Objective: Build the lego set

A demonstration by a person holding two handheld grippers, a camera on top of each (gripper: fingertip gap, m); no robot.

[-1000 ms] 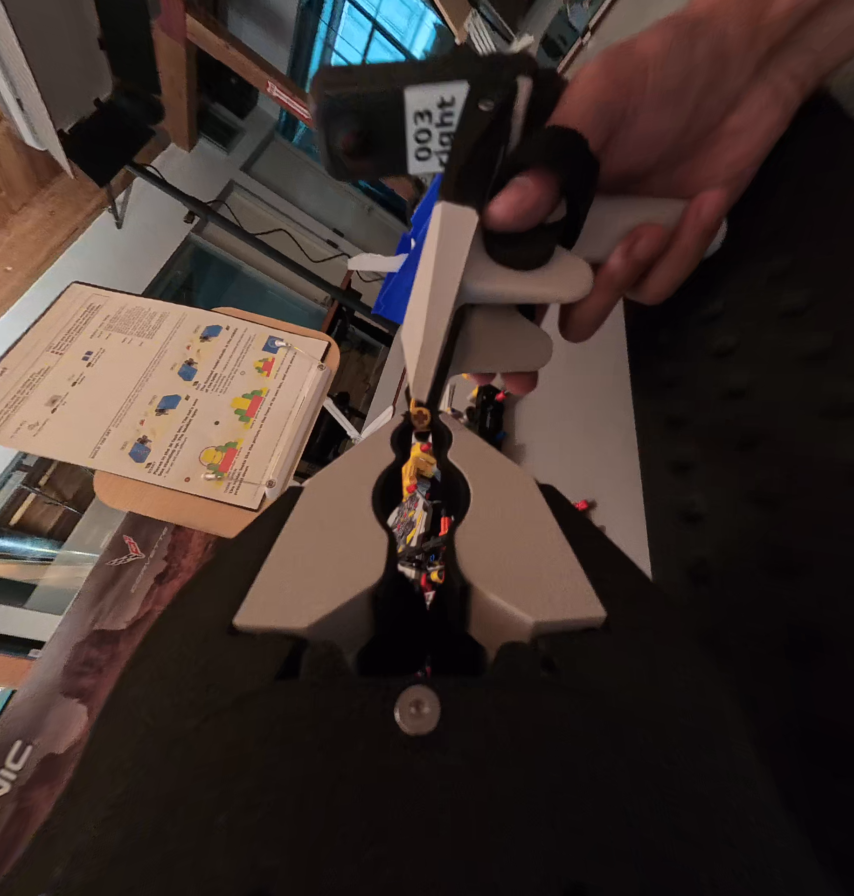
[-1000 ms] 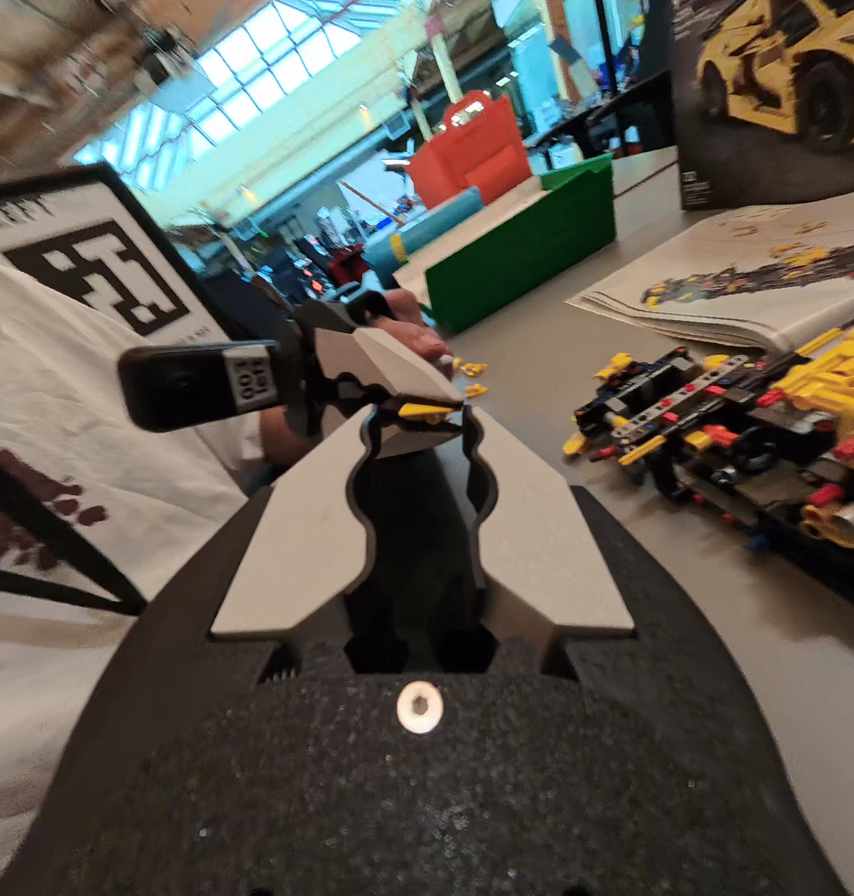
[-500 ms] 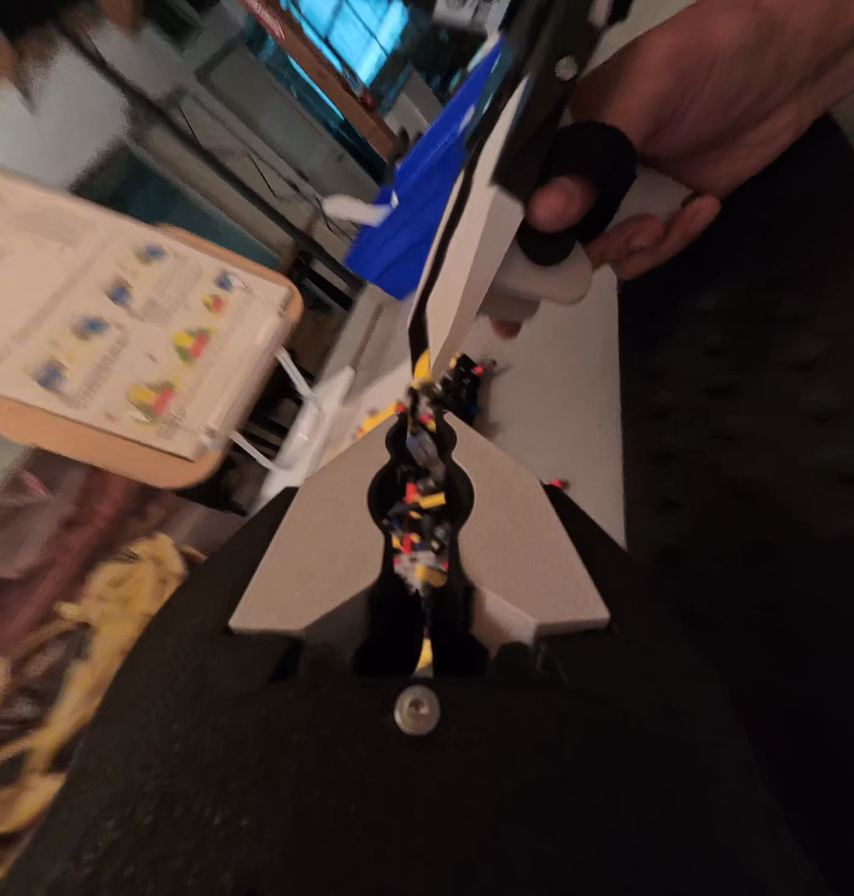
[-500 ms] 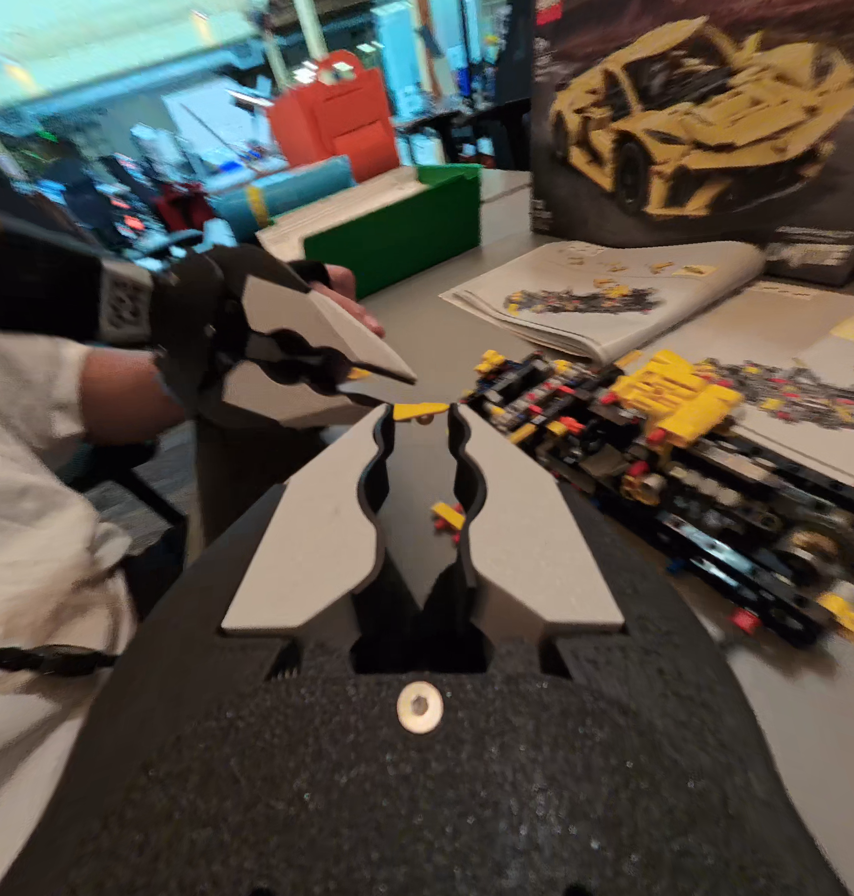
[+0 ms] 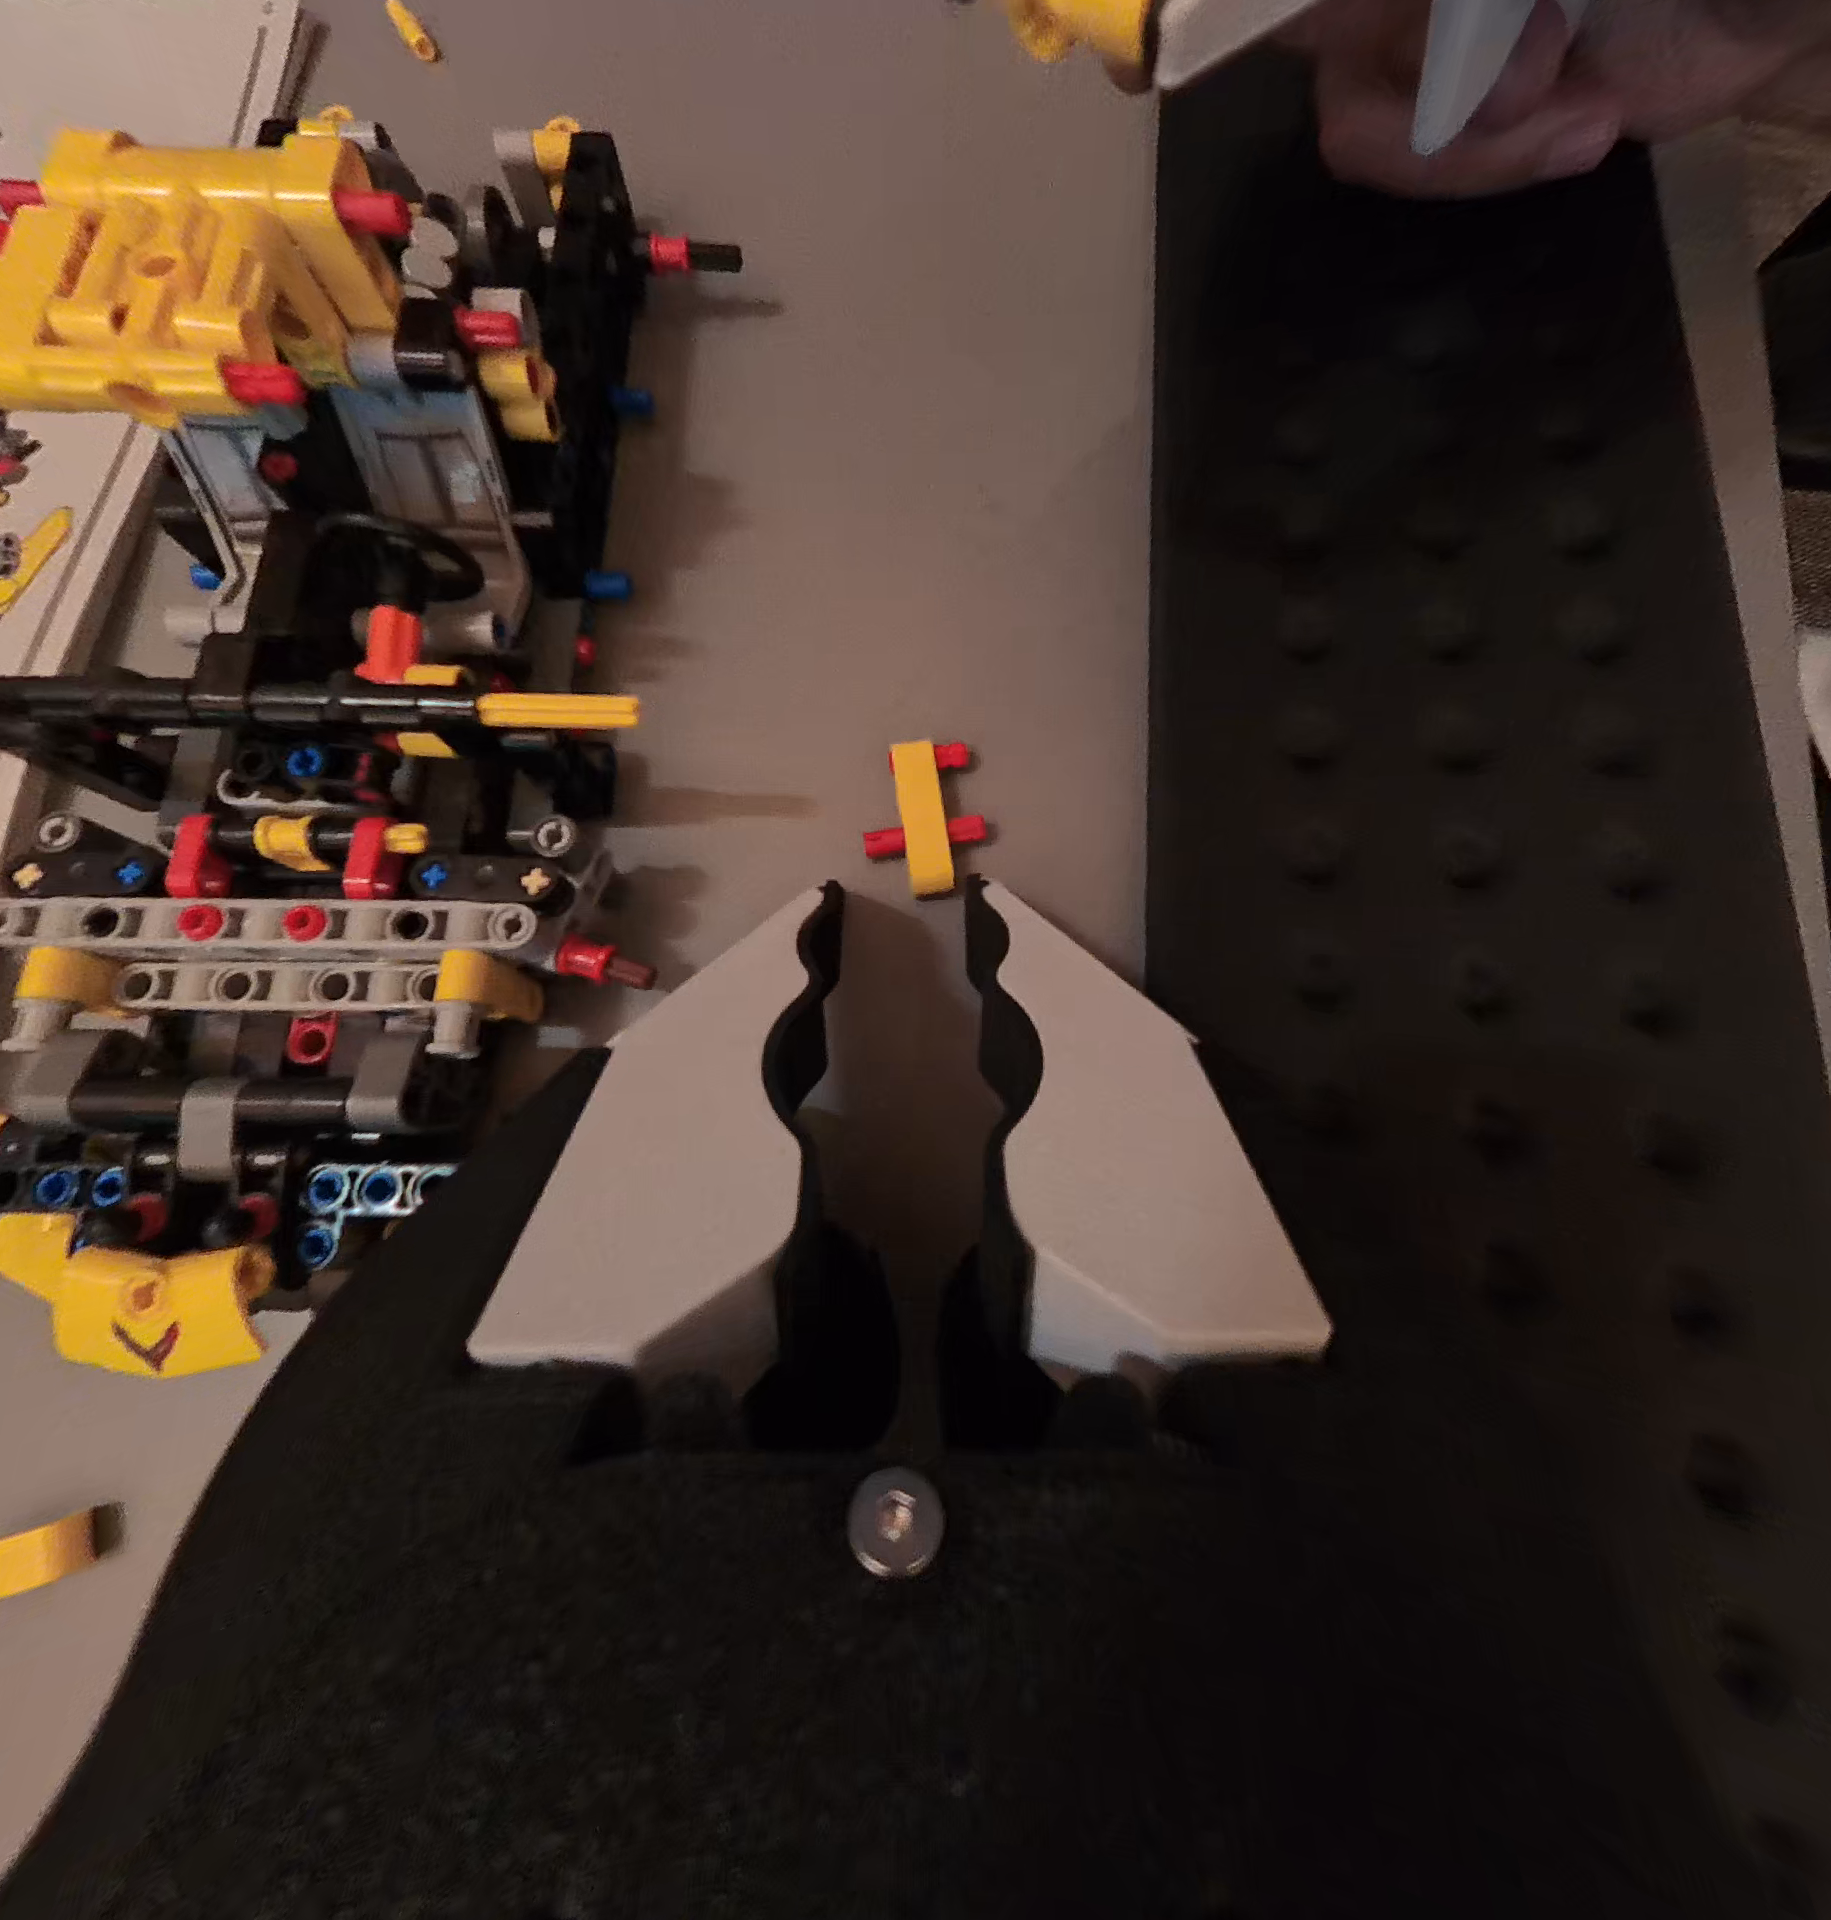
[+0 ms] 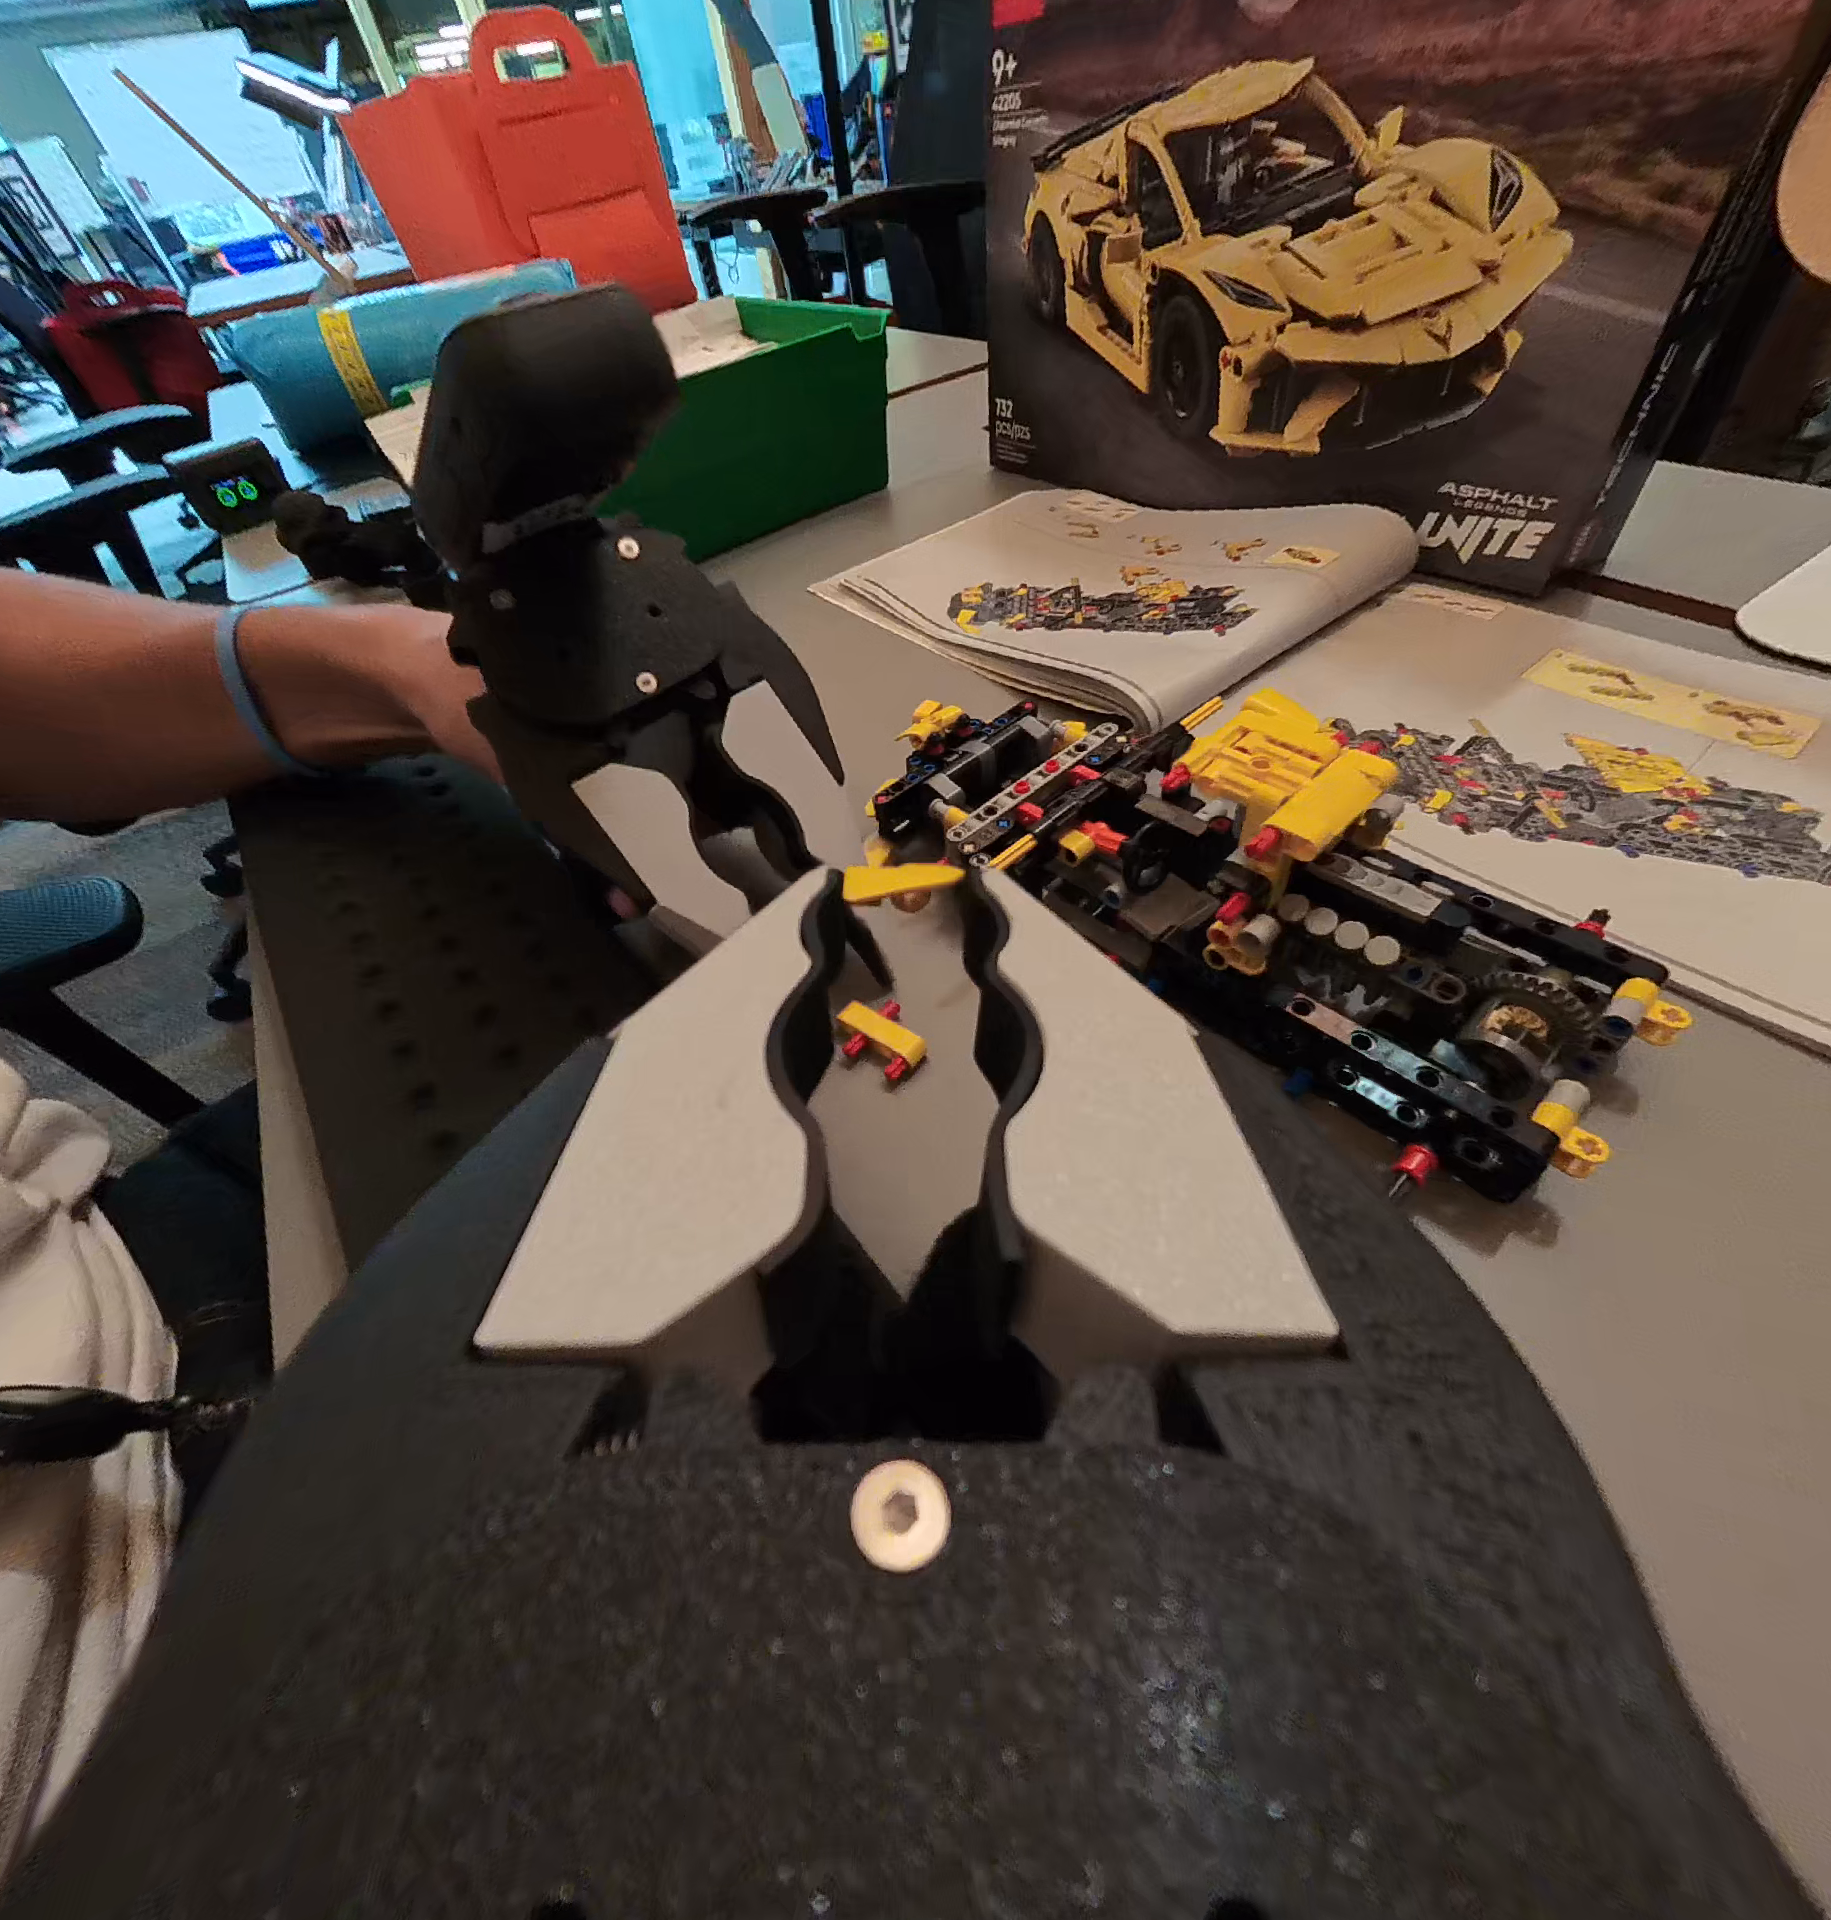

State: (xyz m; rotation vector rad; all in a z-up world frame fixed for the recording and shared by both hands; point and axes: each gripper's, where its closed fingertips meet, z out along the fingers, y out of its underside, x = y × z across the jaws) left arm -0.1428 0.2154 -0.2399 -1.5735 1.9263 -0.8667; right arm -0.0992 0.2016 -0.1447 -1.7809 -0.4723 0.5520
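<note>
just ahead of the spread, empty left gripper (image 5: 898,890) lay a light, stiff yellow beam (image 5: 922,817), best nipped across its flat sides, while the right gripper (image 6: 903,881) pinched a yellow piece (image 6: 895,881).

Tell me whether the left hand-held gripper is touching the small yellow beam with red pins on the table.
Apart. The left wrist view shows the left hand-held gripper open just short of the yellow beam, with bare table between its fingertips.

Open-plan office or lab workspace: grey worktable (image 6: 1669,1299) bearing an instruction booklet (image 6: 1119,592) and set box (image 6: 1358,281); behind stand black swivel chairs (image 6: 80,447), a green bin (image 6: 776,426), an orange bag (image 6: 516,166) and further desks.
</note>
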